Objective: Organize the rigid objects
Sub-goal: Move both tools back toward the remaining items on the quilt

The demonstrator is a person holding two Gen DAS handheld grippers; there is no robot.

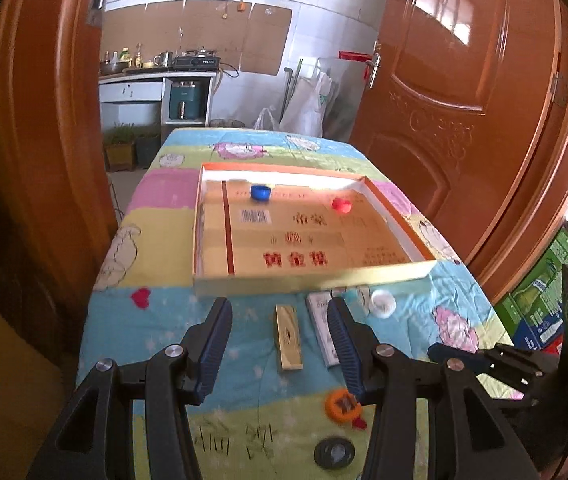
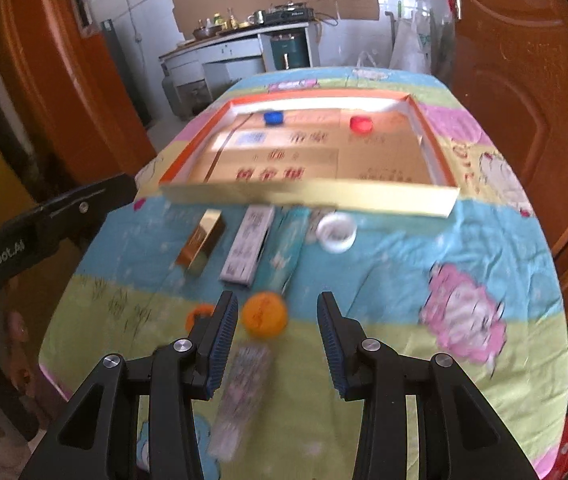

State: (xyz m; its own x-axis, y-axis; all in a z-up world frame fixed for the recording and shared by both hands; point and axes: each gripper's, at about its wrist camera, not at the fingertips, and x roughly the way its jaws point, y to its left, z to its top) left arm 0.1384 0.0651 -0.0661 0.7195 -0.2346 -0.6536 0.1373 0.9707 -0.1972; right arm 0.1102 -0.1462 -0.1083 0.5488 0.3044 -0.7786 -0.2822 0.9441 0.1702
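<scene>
I'm over a table under a cartoon-print cloth point(image 1: 155, 320), orange doors either side, kitchen counter point(image 1: 155, 70) at twelve o'clock. The tray point(image 1: 308, 276) holds two caps: blue point(image 1: 261, 192), red point(image 1: 341, 204). Before it lie three boxes, a white cap point(image 2: 336, 232) and an orange ball point(image 2: 264, 314). Left gripper point(image 1: 279, 344) and right gripper point(image 2: 277, 340) both gape, empty.

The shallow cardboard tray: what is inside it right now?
Inside the tray sit a blue cap and a red cap, both near the far wall, apart from each other. In both views the near wall hides the strip of floor just behind it.
</scene>
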